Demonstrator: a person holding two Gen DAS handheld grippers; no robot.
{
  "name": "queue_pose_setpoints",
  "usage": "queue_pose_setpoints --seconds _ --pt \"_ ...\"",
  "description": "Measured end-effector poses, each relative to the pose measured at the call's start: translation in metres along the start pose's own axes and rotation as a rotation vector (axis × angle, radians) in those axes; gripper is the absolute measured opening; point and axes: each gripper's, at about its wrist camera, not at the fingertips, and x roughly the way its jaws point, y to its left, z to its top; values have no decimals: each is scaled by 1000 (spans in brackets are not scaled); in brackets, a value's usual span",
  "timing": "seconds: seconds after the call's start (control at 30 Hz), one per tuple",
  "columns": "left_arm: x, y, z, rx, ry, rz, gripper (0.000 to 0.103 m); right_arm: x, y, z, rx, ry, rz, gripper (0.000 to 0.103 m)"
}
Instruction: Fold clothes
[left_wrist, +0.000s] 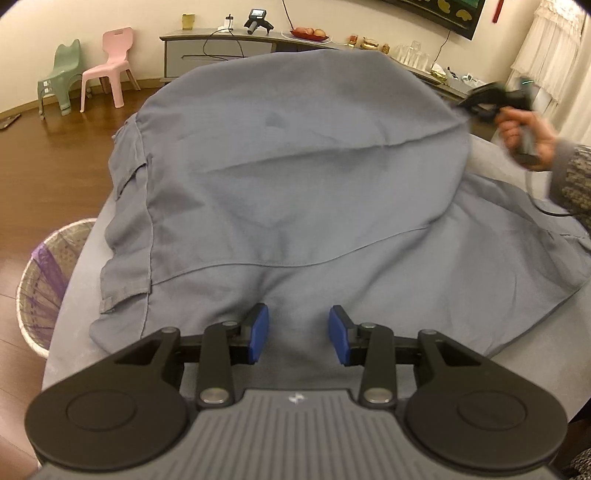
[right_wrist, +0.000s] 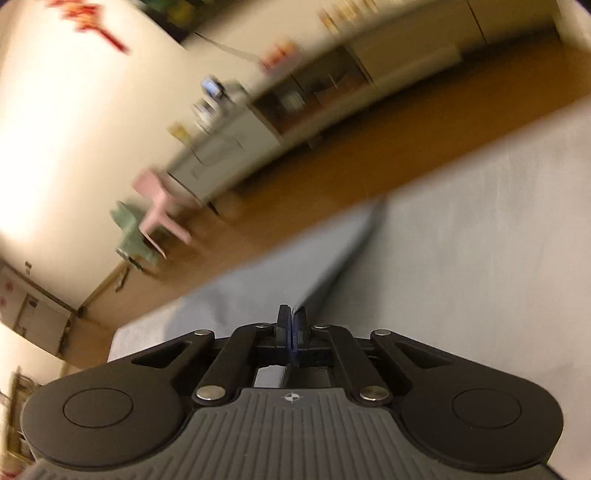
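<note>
Right now reading the left gripper (left_wrist: 298, 332) as released: blue fingers (left_wrist: 258, 330) parted, nothing between, hovering just above the near hem of the grey-blue garment (left_wrist: 295, 177). No confirmable contact from this view.

Reading the right gripper (right_wrist: 291, 326) as clenched on cloth: pads pressed together, a taut ridge of garment edge running straight ahead from the tips. Blurred view, but cross-checked in the left wrist view: same gripper at far right, in the person's hand (left_wrist: 524, 134), pinching the garment's far right edge and holding it up off the table (left_wrist: 535, 354).

Outward from there: garment spread over most of the table, long axis pointing away from the left fingers. Side seam and strip-like flaps along the left edge. Crease fanning from the pinched point toward the middle. Near-right portion lying flat, close to the table's edge.

Key relation, as a judgement: pinched edge on the right, free bulk to the left, so probably a fold carried right-to-left across the long axis. Left fingers nearer the near hem, directly ahead and below; likely best used to pin or grab that hem as an anchor. Worth watching: slack near hem dragging along if left unanchored.
</note>
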Motion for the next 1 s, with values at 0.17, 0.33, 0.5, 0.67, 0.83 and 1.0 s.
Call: queue_pose_setpoints --seconds 0.17,0.33,0.5,0.67,0.83,1.0 --pt "-7 2 -9 -1 -5 95 33 -180 34 -43 -198 -204 120 0" --pt "-14 18 -16 -77 14 182 32 -298 16 -148 -296 -122 81 3" --pt "-16 16 -16 -98 63 262 33 -320 -85 -204 60 -5 13 81" --pt "-32 8 -24 -61 77 354 34 -345 -172 -202 487 -120 -47 83" --pt "-70 7 -24 -155 -17 299 36 -376 -227 -196 641 -253 -151 83" --pt "-80 0 6 -178 -88 220 41 -350 -262 -170 701 -328 -186 74"
